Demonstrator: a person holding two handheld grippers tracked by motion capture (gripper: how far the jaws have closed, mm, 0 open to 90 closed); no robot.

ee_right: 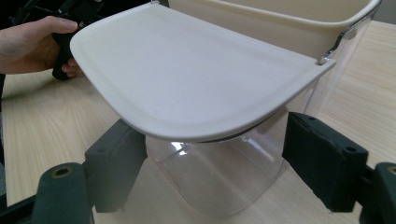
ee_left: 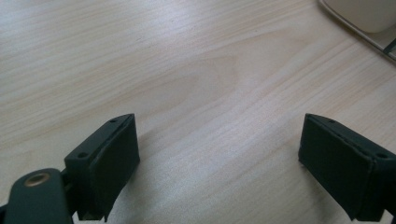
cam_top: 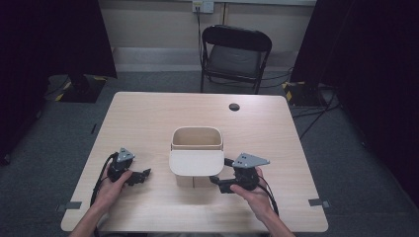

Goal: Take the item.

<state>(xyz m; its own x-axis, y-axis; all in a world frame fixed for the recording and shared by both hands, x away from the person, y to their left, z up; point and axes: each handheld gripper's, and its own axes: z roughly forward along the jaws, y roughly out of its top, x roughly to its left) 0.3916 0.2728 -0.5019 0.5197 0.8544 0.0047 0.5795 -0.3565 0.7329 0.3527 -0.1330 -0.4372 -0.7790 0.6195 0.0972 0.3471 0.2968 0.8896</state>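
Right gripper (cam_top: 221,174), held in the person's right hand (cam_top: 251,193), lies on the table (cam_top: 148,113) with its jaws spread on either side of the clear bin (ee_right: 219,182), under the bin's open white lid (ee_right: 187,79), the pads not pressing on it. Left gripper (ee_left: 219,158), in the left hand (cam_top: 111,187), rests with jaws apart over bare wood, well left of the bin.

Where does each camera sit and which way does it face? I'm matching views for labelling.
High view: above the person's side, looking forward and down on the table; both forearms and tools show.
Left gripper view: rides the left tool, facing bare tabletop.
Right gripper view: rides the right tool, facing the container under its lid.
Shared: high and right views show the lid.
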